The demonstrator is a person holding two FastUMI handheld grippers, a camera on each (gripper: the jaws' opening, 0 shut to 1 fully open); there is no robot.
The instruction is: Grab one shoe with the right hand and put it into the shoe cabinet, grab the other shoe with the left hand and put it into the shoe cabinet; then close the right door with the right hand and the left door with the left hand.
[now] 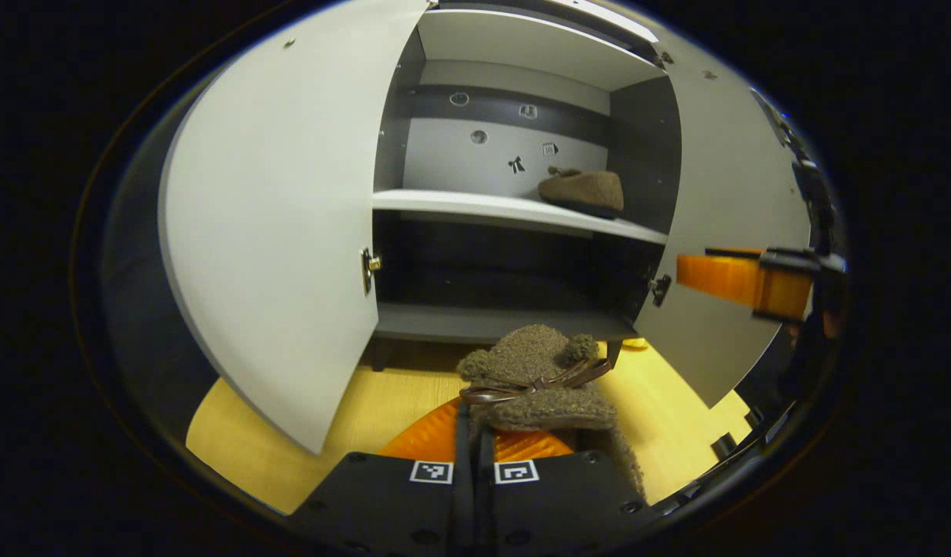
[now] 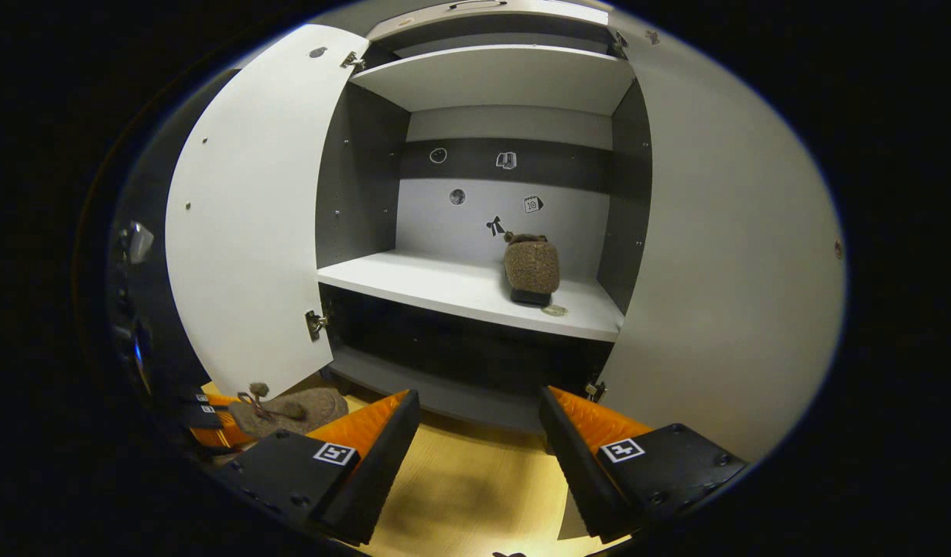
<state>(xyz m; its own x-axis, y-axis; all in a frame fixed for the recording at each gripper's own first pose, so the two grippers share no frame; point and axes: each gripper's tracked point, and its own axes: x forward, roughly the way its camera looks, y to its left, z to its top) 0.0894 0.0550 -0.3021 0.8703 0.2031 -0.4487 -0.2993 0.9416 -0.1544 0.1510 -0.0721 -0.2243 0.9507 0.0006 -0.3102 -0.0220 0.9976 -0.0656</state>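
The left claw (image 1: 475,452) is clamped on the second fuzzy shoe (image 1: 541,379), held low before the open shoe cabinet (image 2: 514,77). The right claw (image 2: 479,441) hangs spread and empty. The first shoe (image 2: 531,268) already sits on the middle shelf (image 2: 444,290); both doors are not yet closed.

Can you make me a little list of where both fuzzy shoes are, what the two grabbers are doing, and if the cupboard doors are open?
first shoe: on the white middle shelf of the shoe cabinet, right side
second shoe: pinched in the left gripper, in front of the cabinet, above the floor
right gripper: open, holding nothing
left door: open
right door: open
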